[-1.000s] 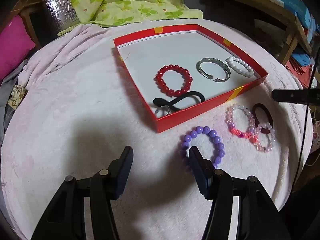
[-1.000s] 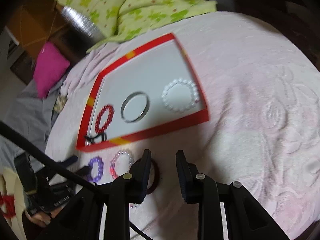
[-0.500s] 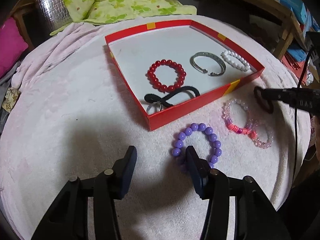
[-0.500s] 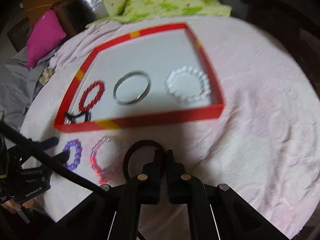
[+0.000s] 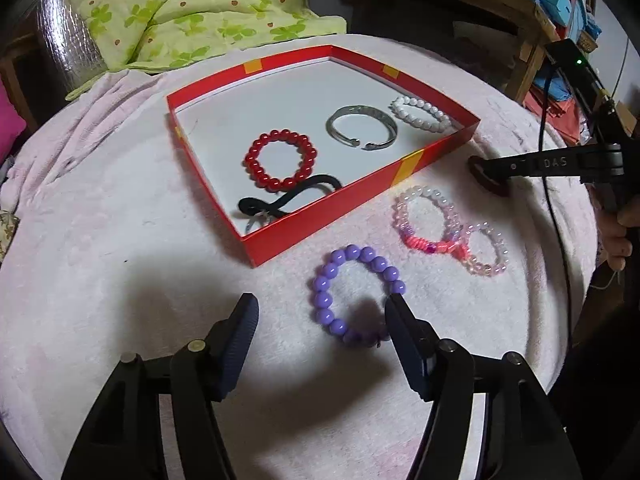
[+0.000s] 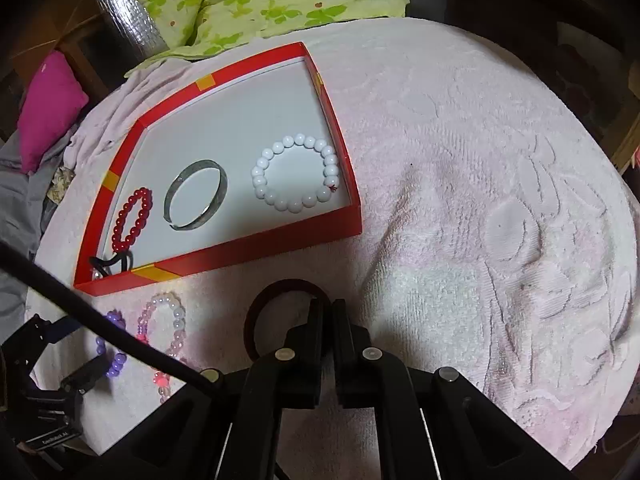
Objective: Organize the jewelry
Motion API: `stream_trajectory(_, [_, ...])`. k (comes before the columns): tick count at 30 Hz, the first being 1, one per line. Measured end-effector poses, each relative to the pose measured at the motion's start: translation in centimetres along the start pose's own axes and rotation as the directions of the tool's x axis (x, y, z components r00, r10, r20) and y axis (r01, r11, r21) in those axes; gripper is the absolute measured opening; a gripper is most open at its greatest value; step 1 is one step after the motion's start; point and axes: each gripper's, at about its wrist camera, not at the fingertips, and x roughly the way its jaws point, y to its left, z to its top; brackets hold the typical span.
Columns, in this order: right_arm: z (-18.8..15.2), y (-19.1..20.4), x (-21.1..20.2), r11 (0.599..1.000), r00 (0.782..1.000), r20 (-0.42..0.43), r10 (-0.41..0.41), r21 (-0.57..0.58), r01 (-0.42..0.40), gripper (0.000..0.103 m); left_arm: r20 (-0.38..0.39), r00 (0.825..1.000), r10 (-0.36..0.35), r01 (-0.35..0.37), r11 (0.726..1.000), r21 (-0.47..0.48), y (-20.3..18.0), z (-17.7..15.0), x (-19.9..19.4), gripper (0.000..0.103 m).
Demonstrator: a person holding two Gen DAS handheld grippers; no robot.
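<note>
A red box (image 5: 360, 194) (image 6: 224, 254) on the pink towel holds a red bead bracelet (image 5: 280, 165), a silver bangle (image 5: 362, 127), a white bead bracelet (image 6: 296, 172) and a black hair tie (image 5: 288, 196). My left gripper (image 5: 320, 316) is open, its fingers either side of a purple bead bracelet (image 5: 354, 294) on the towel. My right gripper (image 6: 329, 308) is shut on a dark red ring-shaped band (image 6: 276, 292) and holds it just off the towel in front of the box; it also shows in the left wrist view (image 5: 486, 178).
A pink bead bracelet (image 5: 426, 220) and a clear pink one (image 5: 486, 250) lie right of the purple one. A green floral quilt (image 5: 192, 8) and a magenta cushion (image 6: 48, 108) lie behind the towel (image 6: 480, 200). A wooden shelf (image 5: 500, 4) stands at the back right.
My right gripper closed on the dark red band and lifted it toward the box. My left gripper moved forward and right, bringing the purple bracelet between its fingers.
</note>
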Motion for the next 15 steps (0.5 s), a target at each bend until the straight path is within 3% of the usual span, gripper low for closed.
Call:
stream_trajectory(4, [-0.1, -0.1, 0.0, 1.0, 1.0, 0.001, 0.005, 0.001, -0.005, 0.005, 0.003, 0.999, -0.051, 0.051, 0.999, -0.002, -0.4, 0.2, 0.0, 0.067])
stream_trajectory(9, [-0.2, -0.1, 0.1, 1.0, 1.0, 0.001, 0.004, 0.001, -0.004, 0.005, -0.05, 0.999, -0.02, 0.021, 1.0, 0.015, -1.2, 0.1, 1.6, 0.069])
stream_trajectory(12, [-0.2, 0.1, 0.1, 1.0, 1.0, 0.004, -0.002, -0.006, 0.003, 0.005, -0.026, 0.999, -0.023, 0.023, 1.0, 0.012, -1.3, 0.1, 1.6, 0.068])
stream_trajectory(15, [-0.3, 0.3, -0.2, 1.0, 1.0, 0.011, 0.006, -0.007, -0.006, 0.006, -0.013, 0.999, -0.043, 0.043, 0.999, 0.001, -1.2, 0.0, 1.3, 0.04])
